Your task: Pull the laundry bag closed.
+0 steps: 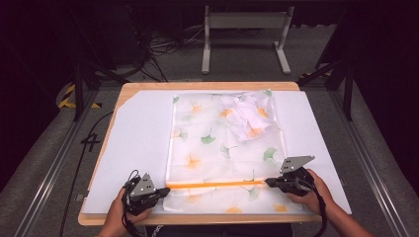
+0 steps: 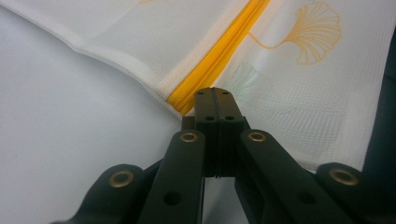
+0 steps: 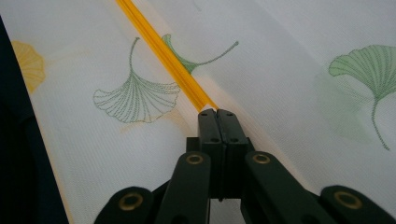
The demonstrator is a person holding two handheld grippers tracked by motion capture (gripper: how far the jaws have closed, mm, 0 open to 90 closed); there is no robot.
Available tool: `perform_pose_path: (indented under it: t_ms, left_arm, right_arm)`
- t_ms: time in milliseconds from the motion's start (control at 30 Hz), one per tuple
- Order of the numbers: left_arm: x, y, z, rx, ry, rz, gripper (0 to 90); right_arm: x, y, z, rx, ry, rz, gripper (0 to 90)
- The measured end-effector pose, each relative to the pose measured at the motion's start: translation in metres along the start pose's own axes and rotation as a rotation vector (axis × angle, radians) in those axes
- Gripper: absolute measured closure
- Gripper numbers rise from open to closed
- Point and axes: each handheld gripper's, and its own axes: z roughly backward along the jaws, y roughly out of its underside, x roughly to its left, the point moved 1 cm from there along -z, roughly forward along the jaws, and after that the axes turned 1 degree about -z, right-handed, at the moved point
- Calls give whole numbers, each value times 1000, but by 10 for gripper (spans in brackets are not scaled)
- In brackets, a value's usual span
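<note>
I see my left hand (image 1: 120, 210) at the near left, holding the left gripper (image 1: 167, 190) low and pointing right, jaws pressed together. My right hand (image 1: 310, 192) sits at the near right, its right gripper (image 1: 267, 182) pointing left, jaws also pressed together. Both forearms enter from the near edge.

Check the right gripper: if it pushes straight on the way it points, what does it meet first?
The right gripper points along the orange zipper of the mesh bag, so probably more zipper first; farther along that line sits the left gripper.
</note>
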Motion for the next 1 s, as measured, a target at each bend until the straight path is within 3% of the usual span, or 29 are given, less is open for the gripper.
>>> perform_pose_path:
  t_ms: [1000]
  left_arm:
    - [0,0,0,-3,2,0,900]
  right_arm:
    - [-10,12,15,-13,28,-21,900]
